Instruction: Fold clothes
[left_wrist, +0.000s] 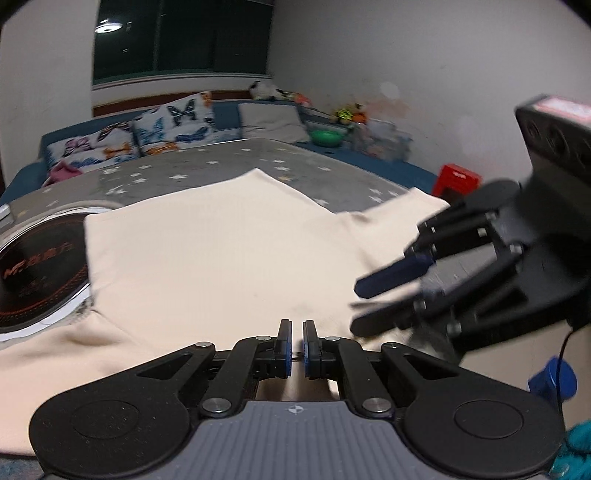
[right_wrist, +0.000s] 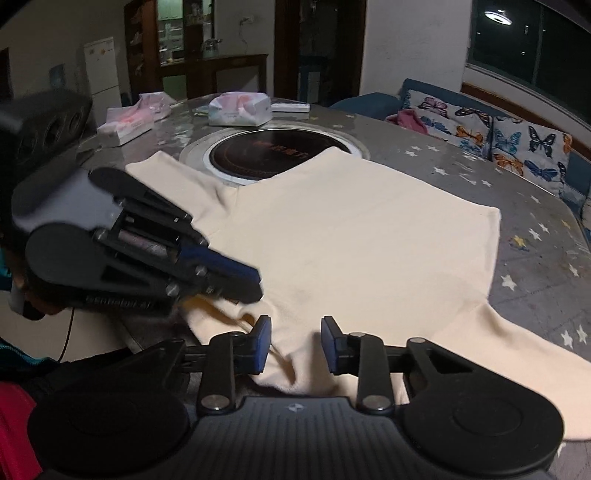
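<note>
A cream garment lies spread flat on the star-patterned table, one sleeve running off toward the near right edge. My left gripper hovers at the garment's near edge with its pads almost touching. Whether fabric is pinched between them does not show. My right gripper sits just beside it over the same edge. Its blue pads stand apart, with a ruffled ridge of the cloth lying under and between them, not pressed.
A round black cooktop is set in the table, partly under the garment. Tissue packs and a remote lie beyond it. A sofa with butterfly cushions and a red stool border the table.
</note>
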